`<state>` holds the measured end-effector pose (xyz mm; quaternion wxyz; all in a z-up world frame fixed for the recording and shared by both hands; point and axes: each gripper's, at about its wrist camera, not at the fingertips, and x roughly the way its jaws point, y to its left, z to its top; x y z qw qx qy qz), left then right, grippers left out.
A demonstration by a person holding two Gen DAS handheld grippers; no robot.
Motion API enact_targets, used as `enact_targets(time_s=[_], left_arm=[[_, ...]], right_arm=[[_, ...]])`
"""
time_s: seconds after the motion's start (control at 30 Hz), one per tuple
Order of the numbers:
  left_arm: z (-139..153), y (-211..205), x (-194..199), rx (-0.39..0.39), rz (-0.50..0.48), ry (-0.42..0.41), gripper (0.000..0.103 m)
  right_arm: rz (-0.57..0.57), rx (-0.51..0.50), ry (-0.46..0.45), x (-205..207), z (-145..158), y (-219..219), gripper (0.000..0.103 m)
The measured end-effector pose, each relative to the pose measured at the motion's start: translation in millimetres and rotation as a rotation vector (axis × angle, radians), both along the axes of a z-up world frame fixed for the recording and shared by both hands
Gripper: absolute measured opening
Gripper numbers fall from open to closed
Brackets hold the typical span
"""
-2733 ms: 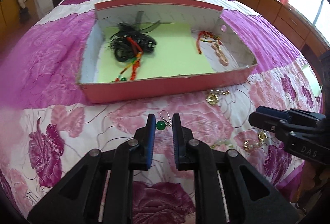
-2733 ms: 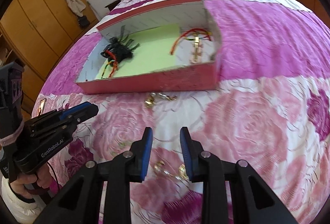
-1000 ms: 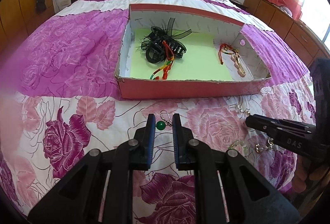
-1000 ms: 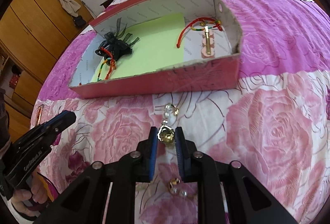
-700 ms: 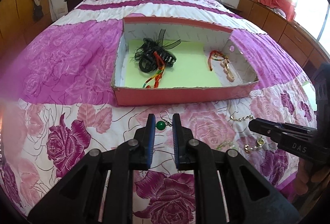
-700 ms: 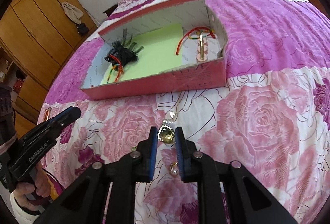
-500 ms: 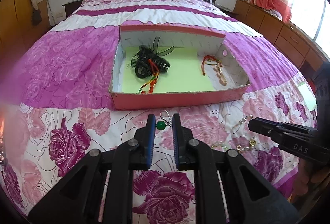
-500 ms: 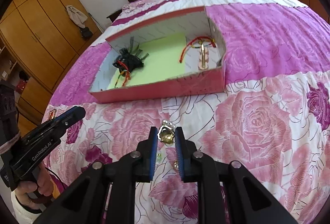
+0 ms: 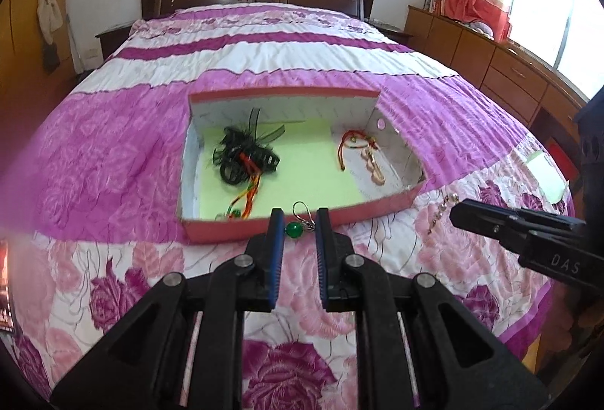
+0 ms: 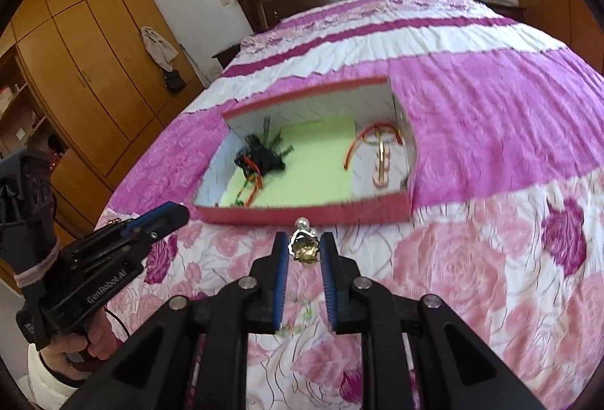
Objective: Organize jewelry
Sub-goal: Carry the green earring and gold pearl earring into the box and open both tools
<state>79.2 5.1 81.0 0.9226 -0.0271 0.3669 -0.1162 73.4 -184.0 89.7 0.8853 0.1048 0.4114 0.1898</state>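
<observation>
Two tiny, light earrings: left gripper (image 9: 298,227) clenched on the green bead earring (image 9: 294,229), right gripper (image 10: 305,247) pinching the gold earring (image 10: 303,246). Slippery, grab the solid body.

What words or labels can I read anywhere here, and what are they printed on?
"DAS": white letters on the side of the right claw, in the left wrist view; they may run on out of sight.
"GenRobot.AI": white lettering on the side of the left claw, in the right wrist view.
Faint print on the inner walls of the red box: too small to read.
</observation>
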Motion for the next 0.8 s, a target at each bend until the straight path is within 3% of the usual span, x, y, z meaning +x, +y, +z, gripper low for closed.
enact_targets(time_s=[0.37, 0.8], left_arm=[[-2.6, -6.3, 40.8, 0.016, -0.007, -0.028, 0.008], [-49.9, -15.8, 86.1, 0.035, -0.014, 0.085, 0.008]], right_arm=[[0.002, -0.004, -0.065, 44.4, 12.4, 3.7, 0.019], [-0.041, -0.059, 0.061, 94.5, -43.5, 5.7, 0.019]])
